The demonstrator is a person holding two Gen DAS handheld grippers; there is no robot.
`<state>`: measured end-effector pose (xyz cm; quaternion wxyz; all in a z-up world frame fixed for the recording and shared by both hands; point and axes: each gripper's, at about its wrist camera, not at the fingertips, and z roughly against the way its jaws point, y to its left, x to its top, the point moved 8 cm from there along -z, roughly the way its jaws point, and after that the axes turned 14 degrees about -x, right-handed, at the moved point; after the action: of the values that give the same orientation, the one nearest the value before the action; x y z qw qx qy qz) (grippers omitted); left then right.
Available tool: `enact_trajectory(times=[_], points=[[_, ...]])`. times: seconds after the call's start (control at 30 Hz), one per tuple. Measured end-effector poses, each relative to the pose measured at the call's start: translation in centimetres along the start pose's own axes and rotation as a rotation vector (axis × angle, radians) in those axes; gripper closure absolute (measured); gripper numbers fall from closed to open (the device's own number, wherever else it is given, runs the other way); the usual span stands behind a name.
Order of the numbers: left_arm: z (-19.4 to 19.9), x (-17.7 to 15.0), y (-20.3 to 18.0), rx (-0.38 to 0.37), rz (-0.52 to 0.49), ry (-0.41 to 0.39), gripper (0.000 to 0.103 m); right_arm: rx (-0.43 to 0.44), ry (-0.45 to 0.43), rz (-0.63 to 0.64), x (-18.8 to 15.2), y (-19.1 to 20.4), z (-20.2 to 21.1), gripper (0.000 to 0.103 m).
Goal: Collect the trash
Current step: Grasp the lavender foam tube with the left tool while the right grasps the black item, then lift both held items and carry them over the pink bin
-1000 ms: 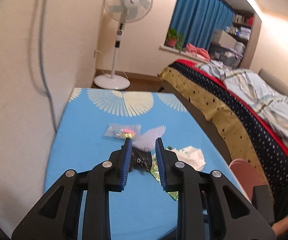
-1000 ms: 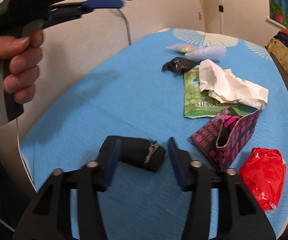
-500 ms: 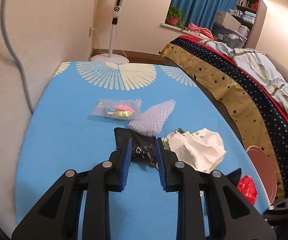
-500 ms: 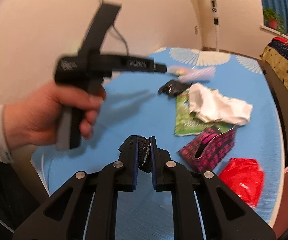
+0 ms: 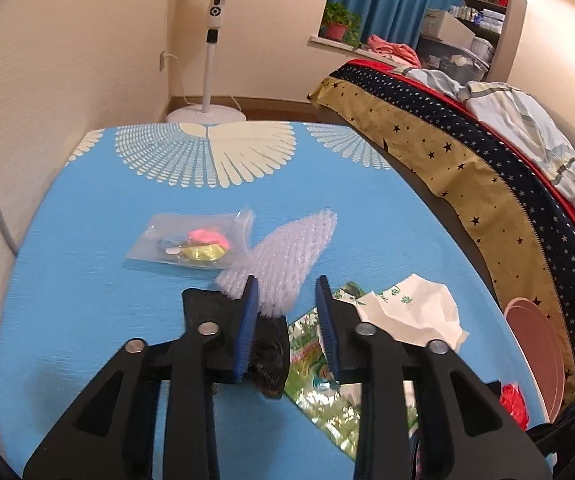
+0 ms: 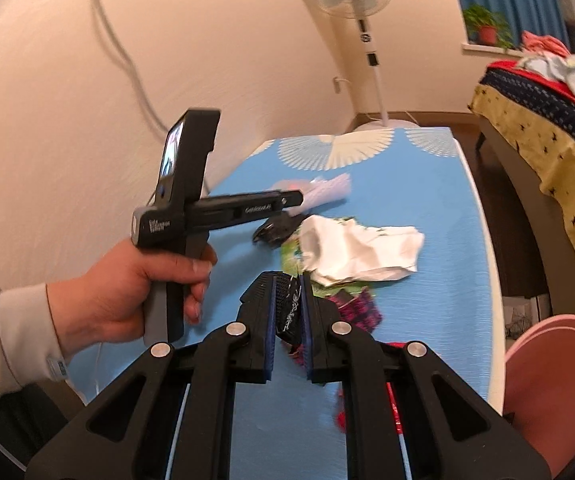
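My right gripper (image 6: 288, 308) is clamped almost fully closed on a small black wrapper (image 6: 290, 307), which sits low in the centre of the right wrist view, lifted clear of the blue table (image 6: 439, 208). My left gripper (image 5: 286, 320) stands partly open with nothing between its pads; just beyond and below its tips, in the lower middle of the left wrist view, lies a crumpled black bag (image 5: 268, 354), with a piece of white foam netting (image 5: 287, 256) touching its far side. I judge the job barely begun: one piece is picked up and not yet dropped anywhere, while the clear packet (image 5: 189, 242), the green wrapper (image 5: 315, 364), the crumpled white paper (image 5: 411, 314) and a red scrap (image 5: 514, 400) at the lower right all lie on the table. The pink bin (image 6: 555, 384) at the lower right of the right wrist view looks like the likely drop point. Only the right wrist view shows my left hand (image 6: 143, 284) around its handle, and a pink-and-black patterned wrapper (image 6: 357, 306) right of my pads; only the left wrist view shows the clear packet plainly and the gap between the left pads.
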<state>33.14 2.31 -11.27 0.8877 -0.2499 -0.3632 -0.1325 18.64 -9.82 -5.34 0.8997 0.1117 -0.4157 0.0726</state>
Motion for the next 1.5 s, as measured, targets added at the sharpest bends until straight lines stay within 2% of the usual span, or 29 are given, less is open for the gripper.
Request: enact_trajectory(times=[0.2,0.33,0.43,0.73,1.07,1.23,1.5], points=[[-1.7,-1.0,1.0,0.057,-0.006,0.058,0.070,-0.024,-0.020,-0.041,1.0,-1.7,0.5,0.092],[-1.0,-0.3,1.3,0.036,0.020,0.025,0.090,-0.039,-0.032,-0.062,1.4,-2.7,0.9,0.092],[0.0,0.5,0.6,0.025,0.015,0.000,0.094,-0.057,-0.050,-0.077,2.0,-3.5,1.5,0.092],[4.0,1.3,-2.0,0.019,0.009,-0.058,0.094,-0.118,-0.117,-0.140,3.7,-6.6,4.1,0.092],[8.3,1.4,-6.2,-0.002,-0.032,-0.118,0.094,-0.187,-0.158,-0.162,3.5,-9.3,7.1,0.092],[9.9,0.4,-8.2,-0.006,-0.011,-0.154,0.094,-0.214,-0.174,-0.165,3.4,-9.9,8.6,0.092],[11.4,-0.8,-11.7,0.000,-0.040,-0.175,0.094,-0.254,-0.205,-0.145,3.3,-10.5,10.9,0.092]])
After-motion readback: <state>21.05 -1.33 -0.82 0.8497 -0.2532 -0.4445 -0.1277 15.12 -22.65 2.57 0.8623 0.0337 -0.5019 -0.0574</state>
